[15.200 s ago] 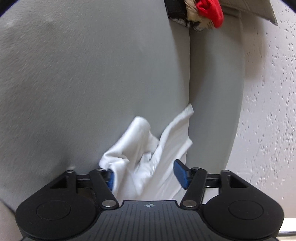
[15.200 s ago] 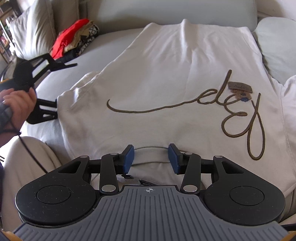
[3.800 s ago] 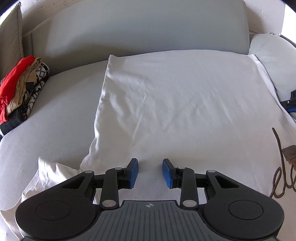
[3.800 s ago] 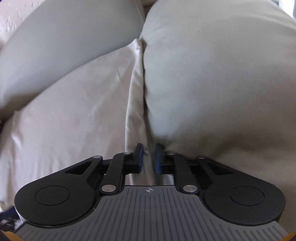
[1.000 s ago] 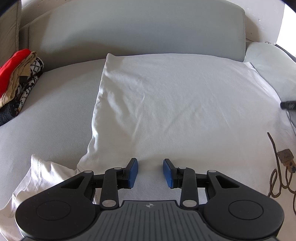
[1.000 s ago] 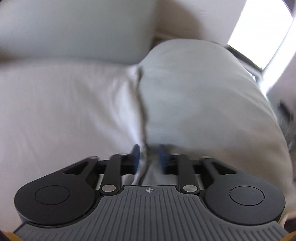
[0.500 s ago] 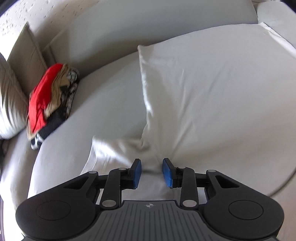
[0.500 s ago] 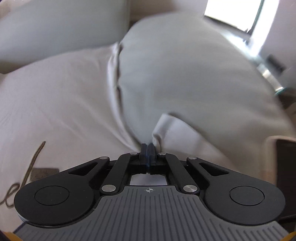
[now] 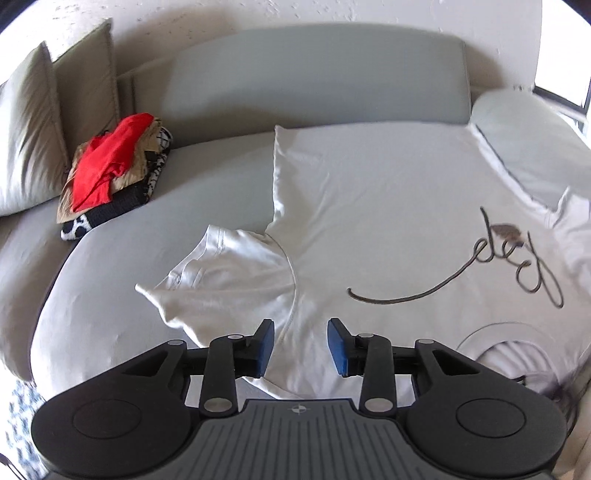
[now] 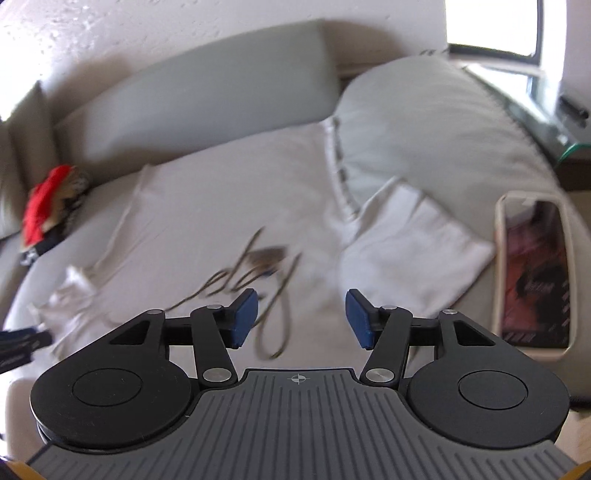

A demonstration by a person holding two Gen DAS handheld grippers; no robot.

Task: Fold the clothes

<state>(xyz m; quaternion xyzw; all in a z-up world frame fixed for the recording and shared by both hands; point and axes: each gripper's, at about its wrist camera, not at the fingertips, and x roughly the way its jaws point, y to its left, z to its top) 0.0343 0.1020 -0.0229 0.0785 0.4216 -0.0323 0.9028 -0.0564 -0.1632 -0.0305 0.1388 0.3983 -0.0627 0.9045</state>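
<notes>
Left hand-held gripper (image 9: pixel 300 347): my left one hovers over the shirt's near shoulder, pointing across the sofa. Blue pads apart, nothing between them.

Right hand-held gripper (image 10: pixel 301 319): held above the shirt's chest, angled toward the right armrest. Pads spread wide, nothing held. This view is motion-blurred.

White T-shirt (image 9: pixel 388 206): lies spread front-up on the sofa seat, collar toward me, hem against the backrest. Dark script lettering (image 9: pixel 517 258) runs across the chest, with a small brown tag on it.

Left sleeve (image 9: pixel 225 273): rumpled, lying out on the seat to the left of the body, just ahead of my left pads.

Right sleeve (image 10: pixel 413 243): draped out to the right, up onto the slope of the armrest.

Sofa (image 9: pixel 314 81): grey, with a long back cushion and a rounded right armrest (image 10: pixel 443 122).

Clothes pile (image 9: pixel 110 173): far left of the seat, well apart from the shirt. Red piece on top, tan and black-and-white pieces beneath.

Cushions (image 9: pixel 44 122): two beige ones upright in the left corner, beside the pile.

Phone (image 10: pixel 533 273): in a pale case, screen up, on the armrest just right of the right sleeve.

Room: white textured wall behind the sofa; bright window (image 10: pixel 491 26) at upper right.
</notes>
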